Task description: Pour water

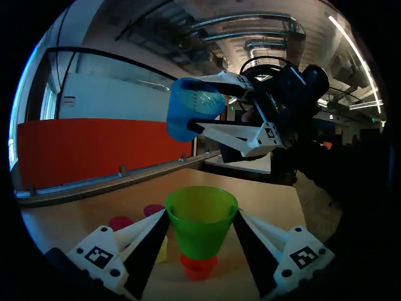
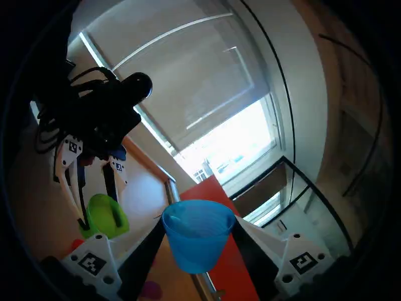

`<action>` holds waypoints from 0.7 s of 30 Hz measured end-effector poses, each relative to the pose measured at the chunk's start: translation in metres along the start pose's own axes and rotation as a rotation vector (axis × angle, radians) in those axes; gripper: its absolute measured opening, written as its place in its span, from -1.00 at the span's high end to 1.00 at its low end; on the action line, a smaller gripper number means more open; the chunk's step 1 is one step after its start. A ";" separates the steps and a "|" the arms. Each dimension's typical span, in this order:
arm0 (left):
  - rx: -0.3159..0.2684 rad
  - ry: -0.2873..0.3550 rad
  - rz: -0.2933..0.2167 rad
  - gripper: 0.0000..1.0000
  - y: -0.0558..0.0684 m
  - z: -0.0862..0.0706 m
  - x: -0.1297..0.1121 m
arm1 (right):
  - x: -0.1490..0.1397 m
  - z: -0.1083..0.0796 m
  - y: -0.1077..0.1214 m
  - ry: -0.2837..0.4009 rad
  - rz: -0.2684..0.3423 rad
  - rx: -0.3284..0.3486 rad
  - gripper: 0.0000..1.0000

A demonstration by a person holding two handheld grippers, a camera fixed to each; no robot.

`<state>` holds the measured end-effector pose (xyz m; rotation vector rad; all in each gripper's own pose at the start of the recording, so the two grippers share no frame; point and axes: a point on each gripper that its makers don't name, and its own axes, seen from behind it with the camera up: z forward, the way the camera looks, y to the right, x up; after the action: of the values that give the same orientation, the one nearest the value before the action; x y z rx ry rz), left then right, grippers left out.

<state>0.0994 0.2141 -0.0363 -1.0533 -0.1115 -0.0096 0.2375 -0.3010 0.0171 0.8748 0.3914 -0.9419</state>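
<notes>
While the left tool [image 1: 200,216] clasped the green cup [image 1: 201,223] upright over the near counter [image 1: 270,195], the right tool [image 2: 198,224] gripped the blue cup [image 2: 197,236], held high and tilted farther off. Pouring well would likely require centring its lip over the green mouth, then tipping slowly.

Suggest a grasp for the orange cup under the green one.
Probably the side wall just below the rim, fingers either side, coming in level from the near side. The orange cup looks upright and tapers toward its base, so a high grip shouldn't slip; the green cup in the left gripper blocks a top approach.
</notes>
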 end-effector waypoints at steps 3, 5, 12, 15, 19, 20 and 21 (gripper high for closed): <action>-0.002 0.000 0.003 -0.72 0.000 0.001 0.000 | 0.002 0.001 0.000 0.001 -0.024 0.002 -0.83; -0.004 -0.001 0.007 -0.72 0.000 0.001 0.000 | 0.003 0.003 0.000 0.000 -0.042 0.004 -0.83; -0.006 0.000 0.013 -0.72 0.001 0.003 0.001 | 0.006 0.006 -0.003 -0.005 -0.108 0.015 -0.83; -0.005 0.002 0.015 -0.72 0.000 0.002 0.002 | 0.007 0.008 -0.003 -0.008 -0.131 0.018 -0.83; -0.006 0.004 0.017 -0.72 0.000 0.002 0.004 | 0.007 0.009 -0.002 -0.016 -0.162 0.019 -0.83; -0.007 0.004 0.017 -0.72 0.000 0.002 0.005 | 0.007 0.009 -0.002 -0.017 -0.169 0.020 -0.83; -0.007 0.005 0.018 -0.72 -0.001 0.003 0.005 | 0.007 0.010 -0.002 -0.019 -0.176 0.020 -0.83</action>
<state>0.1041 0.2164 -0.0340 -1.0608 -0.0979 0.0035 0.2392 -0.3132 0.0173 0.8587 0.4490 -1.1173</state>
